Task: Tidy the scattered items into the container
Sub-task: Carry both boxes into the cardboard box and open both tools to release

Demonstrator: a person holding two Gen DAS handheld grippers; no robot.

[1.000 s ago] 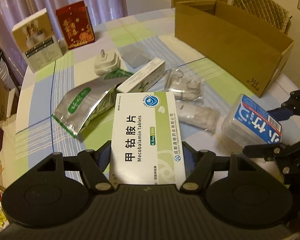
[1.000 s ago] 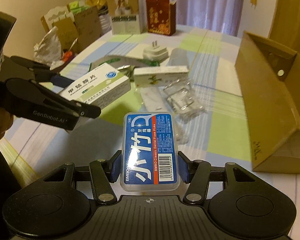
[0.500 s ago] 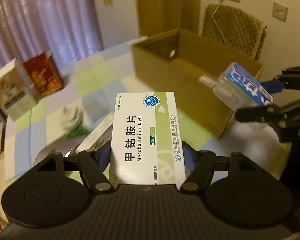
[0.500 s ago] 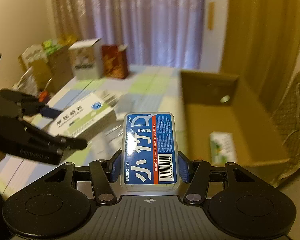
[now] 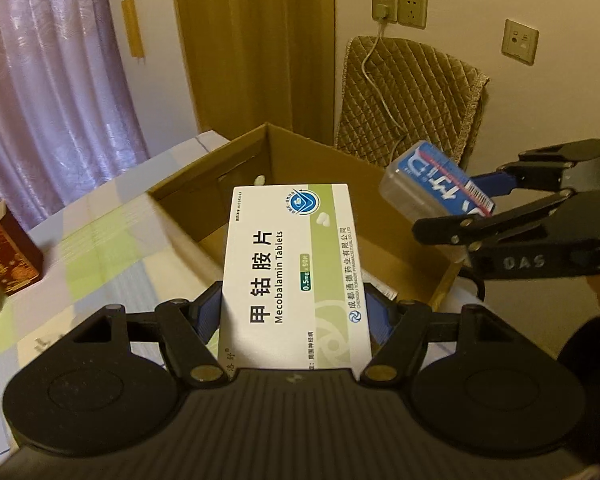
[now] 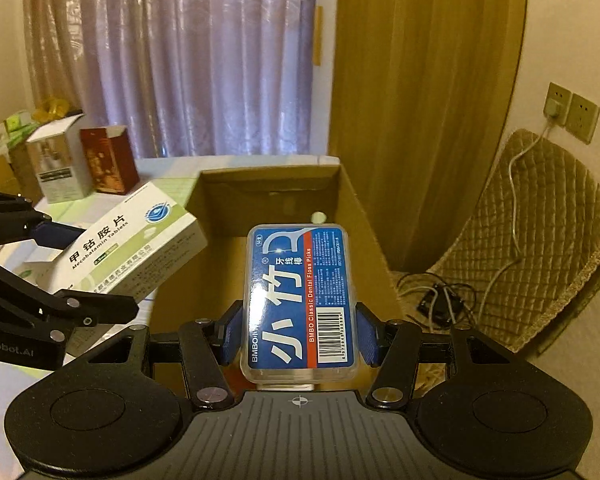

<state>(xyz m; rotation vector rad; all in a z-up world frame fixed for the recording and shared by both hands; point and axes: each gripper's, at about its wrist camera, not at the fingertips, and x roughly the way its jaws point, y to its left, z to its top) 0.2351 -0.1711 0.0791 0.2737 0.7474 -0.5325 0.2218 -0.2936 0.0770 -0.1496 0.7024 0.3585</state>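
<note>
Two handheld claws are hovering side by side over an open cardboard box that is sitting at the edge of a bench covered with a checked cloth. The left claw is gripping a white-and-green tablet box by its long sides, its blue pads pressing in on either edge, with the printed face turned upward. The far end of the tablet box is reaching over the box's near wall and open top. The right claw is closed on a clear plastic case of dental floss picks with a blue label, likewise pinched along its long sides, and is hanging above the open mouth of the box. Seen from the left wrist, the floss case is tilting above the box's right-hand rim, clear of the cardboard.

A small pale object, too blurred to identify, is showing against the box's far wall.

At the far end of the bench a dark red carton and a white carton are standing upright next to each other. Behind the box, a quilted chair is standing against the wall, with a cable trailing across it from a wall socket, and purple curtains are hanging at the back.
</note>
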